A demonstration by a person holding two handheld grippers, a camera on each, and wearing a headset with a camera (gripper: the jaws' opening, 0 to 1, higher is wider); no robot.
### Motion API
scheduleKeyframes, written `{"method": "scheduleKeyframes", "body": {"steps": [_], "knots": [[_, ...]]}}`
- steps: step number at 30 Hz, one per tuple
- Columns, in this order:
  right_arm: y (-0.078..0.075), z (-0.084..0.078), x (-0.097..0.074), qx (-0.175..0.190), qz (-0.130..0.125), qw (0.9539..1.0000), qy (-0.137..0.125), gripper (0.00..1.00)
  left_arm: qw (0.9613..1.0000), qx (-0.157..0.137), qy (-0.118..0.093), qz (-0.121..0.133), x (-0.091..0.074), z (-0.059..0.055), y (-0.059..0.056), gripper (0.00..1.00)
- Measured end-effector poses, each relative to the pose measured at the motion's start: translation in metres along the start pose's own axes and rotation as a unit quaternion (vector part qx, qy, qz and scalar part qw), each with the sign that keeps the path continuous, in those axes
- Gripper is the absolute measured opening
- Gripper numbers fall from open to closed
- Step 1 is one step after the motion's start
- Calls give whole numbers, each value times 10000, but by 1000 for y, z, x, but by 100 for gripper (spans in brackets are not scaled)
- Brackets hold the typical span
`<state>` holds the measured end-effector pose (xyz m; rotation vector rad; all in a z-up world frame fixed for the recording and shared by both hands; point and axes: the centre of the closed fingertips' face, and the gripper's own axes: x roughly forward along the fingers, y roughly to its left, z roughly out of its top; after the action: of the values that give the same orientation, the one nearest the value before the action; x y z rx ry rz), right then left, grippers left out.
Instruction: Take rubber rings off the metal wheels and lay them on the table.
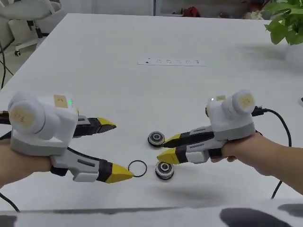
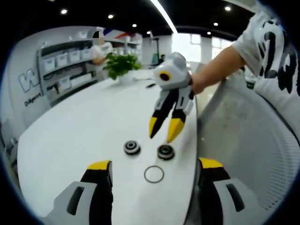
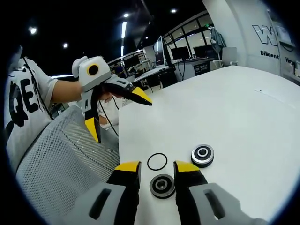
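One ring (image 1: 137, 168) already lies flat on the table (image 1: 142, 85), a thin black loop, round and unkinked, near the front edge and touching nothing. That much of the job looks done. What is left depends on the two wheels, small metal discs with bright hubs and dark bands. The far wheel (image 1: 156, 138) has a dark outer rim and probably carries its rubber. The near wheel (image 1: 164, 170), just right of the ring, shows a paler edge in the head view and may be the stripped one (the right gripper view makes it look darker, so this is uncertain). The left gripper (image 1: 116, 149) is spread wide and empty, its lower tip just beside the ring. The right gripper (image 1: 166, 147) hovers between the wheels, jaws parted and grasping nothing. In its own view the near wheel sits between the yellow tips with a gap on both sides. At least one ring likely remains to be pulled.
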<state>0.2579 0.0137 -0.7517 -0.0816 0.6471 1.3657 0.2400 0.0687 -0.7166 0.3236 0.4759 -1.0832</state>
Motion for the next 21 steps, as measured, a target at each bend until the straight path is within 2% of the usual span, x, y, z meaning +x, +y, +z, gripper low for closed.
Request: {"method": "scheduleKeyframes", "body": {"steps": [9, 19, 21], "knots": [[2, -8, 0, -91, -28, 9999, 128, 27, 9999, 15, 54, -91, 2, -4, -4, 72], [15, -14, 4, -261, -17, 9992, 308, 29, 9997, 36, 133, -185, -1, -7, -7, 69], [15, -16, 4, -283, -20, 9990, 346, 29, 9997, 30, 152, -211, 2, -7, -7, 68]]}}
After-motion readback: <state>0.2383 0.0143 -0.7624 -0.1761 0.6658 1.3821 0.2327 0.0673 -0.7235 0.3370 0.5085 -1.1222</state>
